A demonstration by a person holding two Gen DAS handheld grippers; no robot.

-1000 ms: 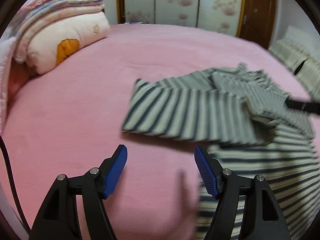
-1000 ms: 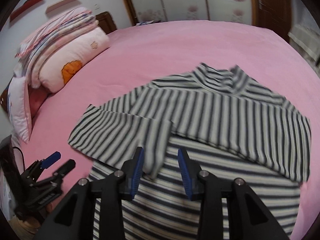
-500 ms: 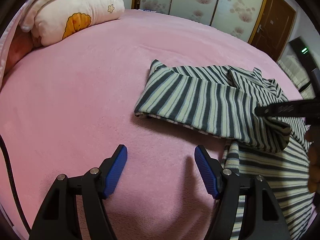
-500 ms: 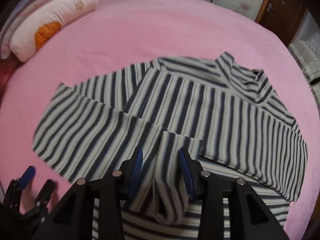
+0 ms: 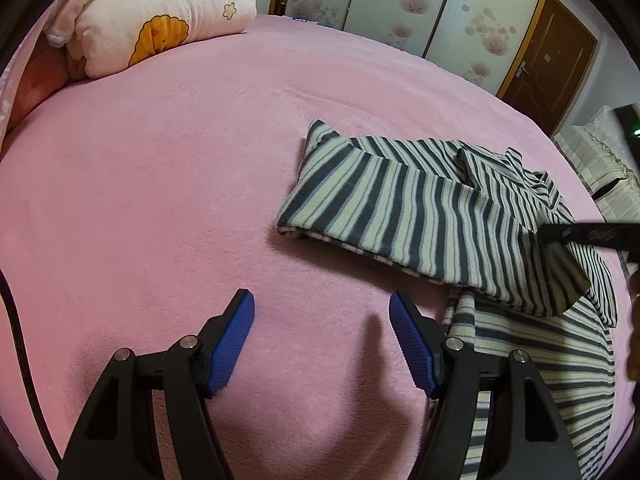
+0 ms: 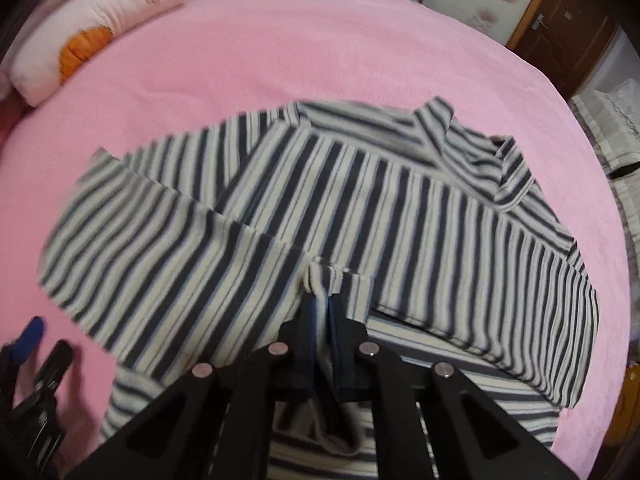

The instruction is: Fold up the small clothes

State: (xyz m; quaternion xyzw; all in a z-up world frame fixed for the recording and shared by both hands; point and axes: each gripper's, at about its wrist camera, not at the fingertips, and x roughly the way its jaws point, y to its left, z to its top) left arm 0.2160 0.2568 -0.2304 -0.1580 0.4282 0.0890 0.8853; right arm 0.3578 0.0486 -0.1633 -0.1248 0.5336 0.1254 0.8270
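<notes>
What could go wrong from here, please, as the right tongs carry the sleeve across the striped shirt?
1. The right tongs pinch only a small bunch of cuff on the sleeve, which might slip free.
2. Pulling could drag the whole striped shirt along the pink blanket, since the left tongs hang open beside the hem, pinning nothing.

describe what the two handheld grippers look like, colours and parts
Both match: the left gripper and right gripper have black angular plastic arms with cut-out slots, silver round pivot pins, and blue ribbed pads on the inner finger faces. A thin black cable runs along the left view's edge.
</notes>
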